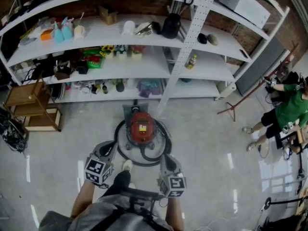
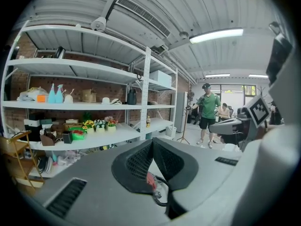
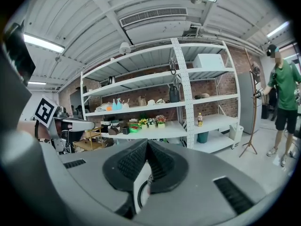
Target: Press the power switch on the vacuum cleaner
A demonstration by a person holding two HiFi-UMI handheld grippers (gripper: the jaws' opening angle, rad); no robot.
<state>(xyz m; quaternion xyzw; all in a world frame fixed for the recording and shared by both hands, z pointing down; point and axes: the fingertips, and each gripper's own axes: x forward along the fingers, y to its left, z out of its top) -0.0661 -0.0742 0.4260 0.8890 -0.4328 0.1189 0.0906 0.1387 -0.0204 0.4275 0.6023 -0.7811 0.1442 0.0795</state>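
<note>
L gripper [image 2: 151, 144]: jaws are sitting together, pads meeting tip to tip, nothing between them. R gripper [image 3: 146, 144]: same, jaws are pressing shut at the tips, empty. Both are hanging above the floor [image 1: 207, 143], side by side w/ a gap between them. A marker cube [image 1: 98, 171] is riding on the rear of each, close to the holder's body. Holder's white shoe [image 1: 127, 165] is showing in the gap between the two grippers.

Vacuum cleaner [image 1: 142, 129]: red body w/ yellow label on top, is sitting on a round grey base just ahead of both grippers, centred between them, touching neither. Black hose [image 1: 116, 137] is looping around the base, its near arc lying just in front of the gripper tips. Power switch: can't make it out in any view.

Beyond the vac, straight ahead: white shelving rack [image 1: 144, 66] is carrying spray bottles, potted flowers and misc. items. Wooden stool [image 1: 33, 107] is standing ahead-left of L gripper, by the rack's end. Well off to the right of R gripper: person in green shirt [image 1: 291, 107] is standing near a wooden stand [image 1: 240, 100].
</note>
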